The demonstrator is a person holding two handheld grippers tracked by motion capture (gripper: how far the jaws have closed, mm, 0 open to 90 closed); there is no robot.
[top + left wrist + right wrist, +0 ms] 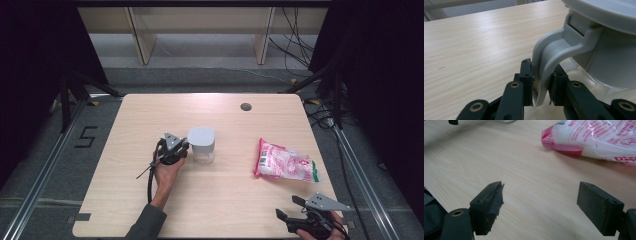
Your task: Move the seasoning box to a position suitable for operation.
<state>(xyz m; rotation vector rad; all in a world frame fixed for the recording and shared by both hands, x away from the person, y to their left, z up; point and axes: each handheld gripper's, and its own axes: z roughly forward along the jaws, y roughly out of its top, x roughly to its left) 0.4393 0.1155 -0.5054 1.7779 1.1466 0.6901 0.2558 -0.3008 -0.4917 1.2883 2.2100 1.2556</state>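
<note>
A clear jug (202, 144) with a grey lid stands near the middle of the table (150, 115). Its grey handle (554, 50) points left toward my left gripper (185, 149). In the left gripper view my left gripper (542, 76) has one black pad on each side of the handle's lower end, and both pads touch it. A pink and white plastic bag (285, 162) lies on the table to the right, also seen as the bag (596, 137) ahead of my right gripper (540, 195). My right gripper (289, 206) rests at the table's front right edge, open, with nothing between its pads.
A dark round grommet hole (245, 106) sits near the table's far edge. Black curtains flank both sides, and cables (295, 45) run across the floor behind the table. Bare wood lies between the jug and the bag.
</note>
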